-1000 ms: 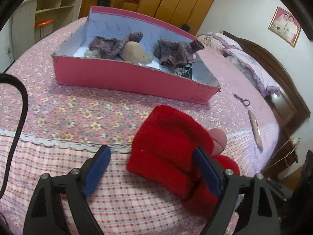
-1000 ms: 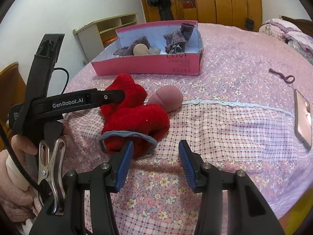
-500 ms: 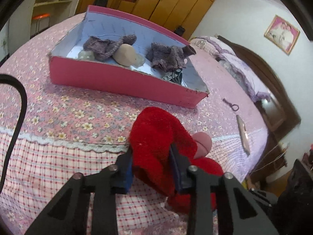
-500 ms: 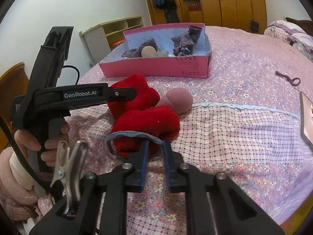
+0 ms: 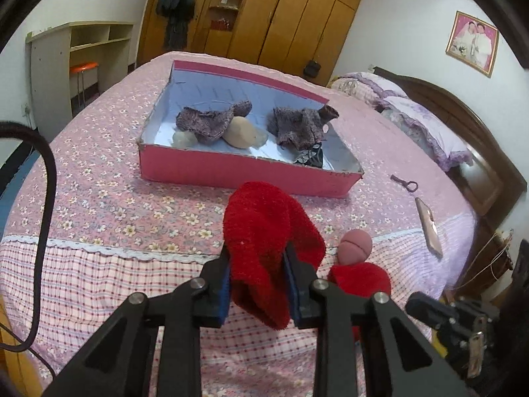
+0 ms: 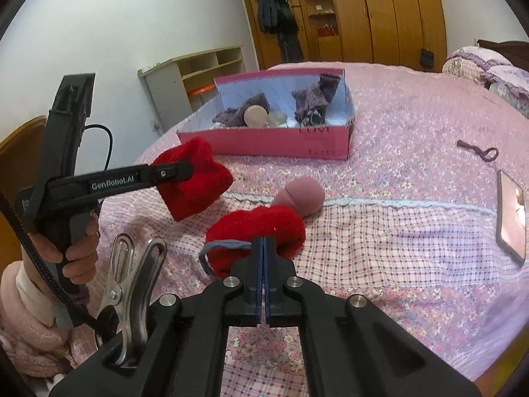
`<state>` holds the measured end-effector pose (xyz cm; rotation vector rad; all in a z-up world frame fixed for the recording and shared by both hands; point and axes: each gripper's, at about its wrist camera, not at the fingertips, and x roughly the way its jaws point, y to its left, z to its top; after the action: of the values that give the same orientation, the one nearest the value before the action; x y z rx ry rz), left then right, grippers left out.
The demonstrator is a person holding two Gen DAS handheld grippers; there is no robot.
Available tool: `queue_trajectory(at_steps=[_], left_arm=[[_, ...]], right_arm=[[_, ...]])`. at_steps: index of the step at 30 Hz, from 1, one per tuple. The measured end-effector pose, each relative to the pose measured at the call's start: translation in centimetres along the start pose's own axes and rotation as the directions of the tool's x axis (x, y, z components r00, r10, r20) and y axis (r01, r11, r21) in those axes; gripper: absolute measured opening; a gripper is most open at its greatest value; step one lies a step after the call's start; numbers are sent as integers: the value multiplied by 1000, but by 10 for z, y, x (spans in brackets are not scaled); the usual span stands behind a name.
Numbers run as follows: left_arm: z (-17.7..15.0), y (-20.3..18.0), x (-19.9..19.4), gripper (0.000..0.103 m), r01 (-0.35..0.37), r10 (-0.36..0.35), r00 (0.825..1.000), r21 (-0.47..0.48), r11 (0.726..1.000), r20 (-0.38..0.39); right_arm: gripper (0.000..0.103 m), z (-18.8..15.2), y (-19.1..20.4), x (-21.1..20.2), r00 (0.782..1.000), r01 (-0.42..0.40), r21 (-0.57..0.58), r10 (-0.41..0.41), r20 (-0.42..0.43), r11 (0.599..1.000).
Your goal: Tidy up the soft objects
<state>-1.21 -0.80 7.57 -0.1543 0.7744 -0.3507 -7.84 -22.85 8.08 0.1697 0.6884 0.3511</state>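
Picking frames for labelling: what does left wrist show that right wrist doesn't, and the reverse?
Left wrist only: the framed picture on the wall, and its own jaws clamped on the raised red sock.
Right wrist only: the person's hand on the left gripper, seen side-on, a metal clip, and the right gripper pinched on the second red sock's blue-edged cuff.
Both: pink box, pink ball, phone, wardrobe.

Grippers: the left gripper (image 6: pixel 185 175) and right gripper (image 6: pixel 263 248) are built black, with blue pads.
Marking: "GenRobot.AI" is printed white.
Sleeve (image 6: pixel 26 337): fuzzy pink is worn.
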Motion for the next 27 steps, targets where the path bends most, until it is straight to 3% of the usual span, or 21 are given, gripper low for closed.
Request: queue_trajectory(at_steps=[6, 9, 12, 22, 27], left_arm=[[-12, 6, 7, 29, -37, 37, 998, 11, 999, -41], [-15, 8, 9, 30, -40, 40, 998, 6, 999, -46], [-16, 8, 10, 30, -39, 40, 998, 10, 999, -44], [-18, 10, 12, 32, -37, 38, 998, 8, 999, -47], [-19, 11, 13, 32, -39, 39, 998, 9, 999, -45]], right_arm=[[2, -3, 1, -1, 1000, 2, -9, -3, -29, 1000], [15, -6, 2, 1, 999, 38, -24, -39, -36, 999], [16, -5, 7, 4, 998, 46, -58, -48, -38, 997], [18, -2, 40, 28, 995, 85, -270, -96, -31, 959], [31, 4, 42, 32, 992, 111, -306, -121, -16, 946]])
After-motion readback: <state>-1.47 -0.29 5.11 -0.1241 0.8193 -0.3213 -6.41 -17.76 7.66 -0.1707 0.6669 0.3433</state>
